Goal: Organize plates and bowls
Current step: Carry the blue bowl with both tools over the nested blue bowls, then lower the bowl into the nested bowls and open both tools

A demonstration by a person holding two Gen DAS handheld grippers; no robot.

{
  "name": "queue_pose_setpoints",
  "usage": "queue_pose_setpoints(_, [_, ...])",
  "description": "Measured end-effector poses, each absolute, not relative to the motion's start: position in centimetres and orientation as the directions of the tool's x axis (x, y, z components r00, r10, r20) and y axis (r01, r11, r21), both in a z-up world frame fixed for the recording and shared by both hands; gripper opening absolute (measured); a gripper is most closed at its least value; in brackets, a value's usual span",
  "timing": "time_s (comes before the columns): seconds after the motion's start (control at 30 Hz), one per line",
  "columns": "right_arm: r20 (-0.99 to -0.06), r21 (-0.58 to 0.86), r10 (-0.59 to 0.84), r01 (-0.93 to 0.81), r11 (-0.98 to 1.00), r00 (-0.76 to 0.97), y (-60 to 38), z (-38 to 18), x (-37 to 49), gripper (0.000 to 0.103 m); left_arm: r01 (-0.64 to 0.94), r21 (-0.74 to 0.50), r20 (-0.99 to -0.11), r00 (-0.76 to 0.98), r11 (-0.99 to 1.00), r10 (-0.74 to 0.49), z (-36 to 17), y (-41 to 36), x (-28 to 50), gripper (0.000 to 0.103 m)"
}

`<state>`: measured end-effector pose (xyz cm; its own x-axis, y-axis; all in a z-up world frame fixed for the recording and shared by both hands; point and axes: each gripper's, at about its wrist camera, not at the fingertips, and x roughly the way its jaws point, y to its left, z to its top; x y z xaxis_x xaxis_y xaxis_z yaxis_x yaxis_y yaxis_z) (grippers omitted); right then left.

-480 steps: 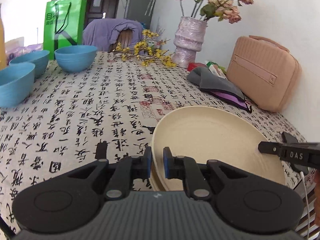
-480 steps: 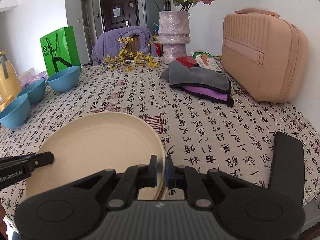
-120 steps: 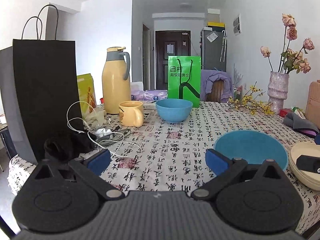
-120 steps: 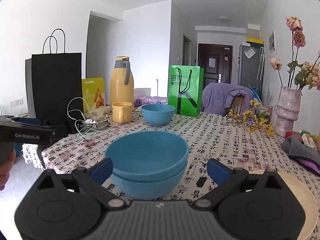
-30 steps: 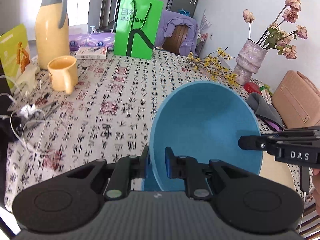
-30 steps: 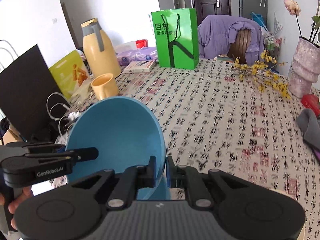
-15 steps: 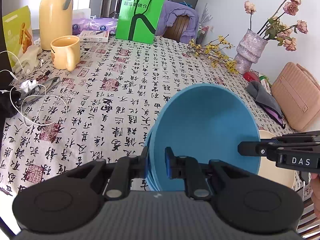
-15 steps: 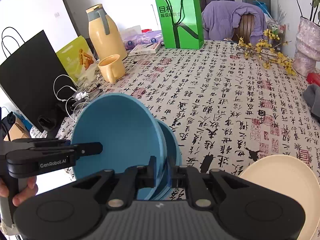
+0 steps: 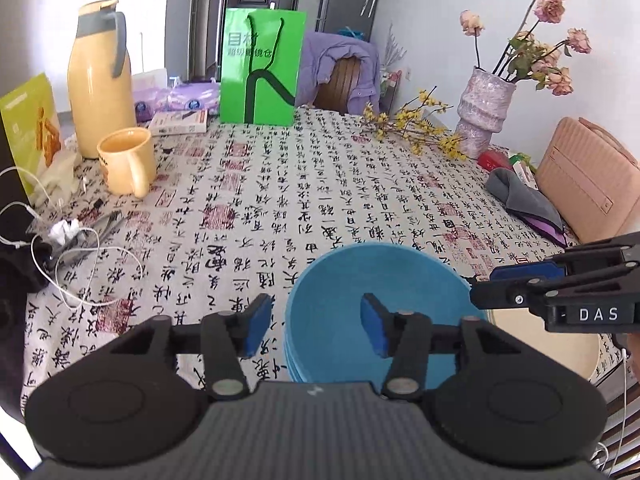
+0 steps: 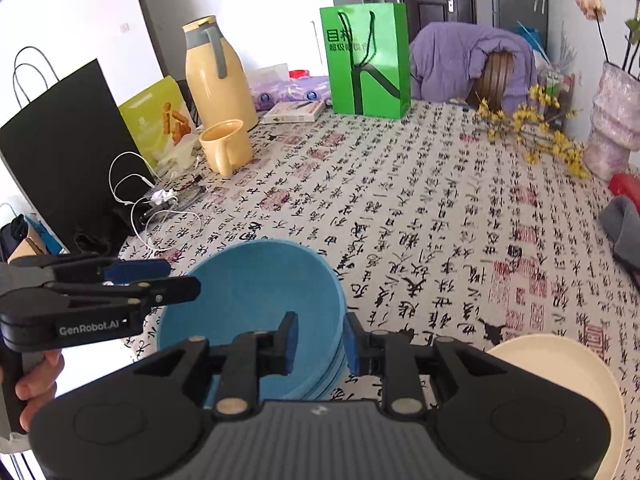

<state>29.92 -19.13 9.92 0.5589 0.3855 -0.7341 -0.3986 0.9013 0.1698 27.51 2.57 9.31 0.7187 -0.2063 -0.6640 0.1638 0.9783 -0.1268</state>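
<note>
Both sets of fingers have just been opening, and the blue bowl they pinched by opposite rims half a second ago now sits level, nested on the stack of blue bowls (image 9: 384, 312) on the desk (image 9: 320, 184).

From the left wrist view, the left gripper (image 9: 316, 326) stands released: the near rim of the top bowl passes between its two blue pads, but neither pad presses on it. From the right wrist view, the right gripper (image 10: 320, 338) is parted less widely, with the bowl's rim (image 10: 340, 312) in the gap and clear of both pads, so it too holds nothing.

Taking the bowl from two opposite sides probably kept it flat enough to drop squarely into the one below. Letting go on both sides together should leave it seated without tipping.

Just to the right of the right fingers lies the cream plate stack (image 10: 552, 364), set beside the bowls and apart from them. That suggests like goes with like, near the desk's front edge. No loose bowl or plate shows elsewhere on the calligraphy tablecloth (image 10: 440, 216). Sorting looks close to done, pending withdrawal of both tools.
</note>
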Motion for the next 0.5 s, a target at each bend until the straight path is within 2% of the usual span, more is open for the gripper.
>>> queue_pose_setpoints(0.03, [-0.731,0.163,0.385,-0.404,0.900,0.563,-19.0,10.0,29.8,0.034,0.165,-0.123,-0.662,0.721,0.979,-0.205,9.4,2.5,27.5,0.055])
queue_pose_setpoints(0.2, [-0.724,0.151,0.390,-0.421,0.894,0.569,-18.6,10.2,29.4,0.042,0.163,-0.112,-0.649,0.735,0.980,-0.197,9.5,2.6,27.1,0.059])
queue_pose_setpoints(0.27, [-0.717,0.143,0.387,-0.421,0.896,0.580,-18.5,10.1,29.1,0.047,0.157,-0.097,-0.632,0.753,0.983,-0.183,9.5,2.7,26.5,0.065])
queue_pose_setpoints(0.37, [-0.675,0.129,0.387,-0.416,0.900,0.629,-18.7,10.0,28.0,0.057,0.161,-0.074,-0.572,0.801,0.984,-0.174,9.6,3.0,24.6,0.077])
queue_pose_setpoints(0.43, [-0.618,0.135,0.400,-0.411,0.902,0.677,-19.2,9.9,26.7,0.073,0.171,-0.042,-0.516,0.840,0.984,-0.168,9.3,3.1,22.6,0.082])
queue_pose_setpoints(0.5, [-0.560,0.134,0.402,-0.400,0.907,0.724,-19.6,9.4,25.0,0.078,0.166,-0.013,-0.461,0.874,0.986,-0.153,8.7,3.0,20.5,0.083])
